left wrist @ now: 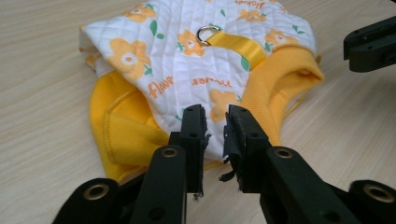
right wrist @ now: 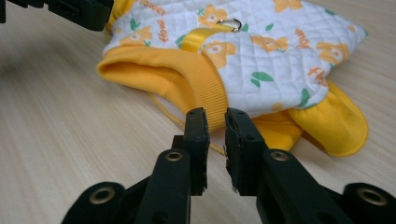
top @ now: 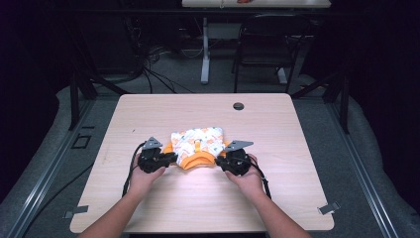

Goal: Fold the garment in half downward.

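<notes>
High view. A small quilted pet garment, white with orange flowers and yellow trim, lies flat near the middle of the wooden table. The left gripper sits at its left edge and the right gripper at its right edge, each pointing inward, so the garment's long axis runs from one gripper to the other. Neither hand is clearly nearer; both stand just beside the yellow collar side, which faces the person.

Left gripper view. The jaws stand parted with a narrow gap. The quilted panel lies directly ahead of and beyond the tips; no fabric is pinched between the pads (frayed pad lining hangs loose, not cloth). State: released. A yellow strap with a metal D-ring crosses the top of the garment. The other gripper shows at the upper right.

Right gripper view. The jaws are likewise parted, with the yellow ribbed collar just ahead of the tips and not clamped. State: released. A thin yellow cord trails on the table under the collar.

Judgement: any fresh grasp calls for moving each gripper forward along the garment's long axis, toward its centre.
</notes>
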Available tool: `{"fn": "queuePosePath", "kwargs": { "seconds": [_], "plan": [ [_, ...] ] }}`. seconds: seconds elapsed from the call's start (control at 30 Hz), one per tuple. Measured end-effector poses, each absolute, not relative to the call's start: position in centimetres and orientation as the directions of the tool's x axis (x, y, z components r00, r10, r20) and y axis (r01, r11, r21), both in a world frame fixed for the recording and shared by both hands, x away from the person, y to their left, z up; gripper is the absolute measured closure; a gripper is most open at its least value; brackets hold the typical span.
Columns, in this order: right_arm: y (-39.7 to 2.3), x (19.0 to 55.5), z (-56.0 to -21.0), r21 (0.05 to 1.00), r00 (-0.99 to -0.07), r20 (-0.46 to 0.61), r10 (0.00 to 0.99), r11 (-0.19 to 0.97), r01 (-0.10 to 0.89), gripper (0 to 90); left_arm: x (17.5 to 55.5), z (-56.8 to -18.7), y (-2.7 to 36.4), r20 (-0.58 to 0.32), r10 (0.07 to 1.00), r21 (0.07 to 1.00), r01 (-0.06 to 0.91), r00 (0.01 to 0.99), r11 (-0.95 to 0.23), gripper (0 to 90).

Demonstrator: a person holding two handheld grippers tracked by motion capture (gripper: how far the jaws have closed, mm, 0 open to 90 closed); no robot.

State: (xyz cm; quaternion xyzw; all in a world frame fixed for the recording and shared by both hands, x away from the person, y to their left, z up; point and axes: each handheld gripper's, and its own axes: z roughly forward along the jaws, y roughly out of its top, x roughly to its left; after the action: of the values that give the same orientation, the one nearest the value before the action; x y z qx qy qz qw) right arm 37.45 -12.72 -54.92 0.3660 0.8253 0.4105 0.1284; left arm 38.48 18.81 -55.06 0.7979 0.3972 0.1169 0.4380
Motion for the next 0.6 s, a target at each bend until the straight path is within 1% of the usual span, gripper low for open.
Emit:
{"fn": "queuePosePath", "kwargs": {
  "seconds": [0.07,0.23,0.33,0.6],
  "plan": [
    [-13.0,36.9,-54.4,0.780,-0.696,0.092,0.712,0.384,0.495,72.8,38.0,-54.6,19.3,-0.165,0.737,0.800,0.526,0.655,-0.288,69.4],
    [-13.6,35.7,-53.0,0.799,-0.695,0.063,0.716,0.381,0.465,61.5,36.7,-54.1,20.6,-0.197,0.731,0.810,0.529,0.653,-0.254,62.9],
    [-14.0,34.8,-52.5,0.806,-0.696,0.070,0.714,0.371,0.461,57.1,35.8,-54.1,21.3,-0.212,0.735,0.812,0.534,0.644,-0.234,60.8],
    [-15.3,32.6,-52.2,0.804,-0.693,0.062,0.719,0.376,0.461,52.8,33.1,-54.4,22.9,-0.227,0.746,0.814,0.543,0.626,-0.208,57.1]
  ]
}}
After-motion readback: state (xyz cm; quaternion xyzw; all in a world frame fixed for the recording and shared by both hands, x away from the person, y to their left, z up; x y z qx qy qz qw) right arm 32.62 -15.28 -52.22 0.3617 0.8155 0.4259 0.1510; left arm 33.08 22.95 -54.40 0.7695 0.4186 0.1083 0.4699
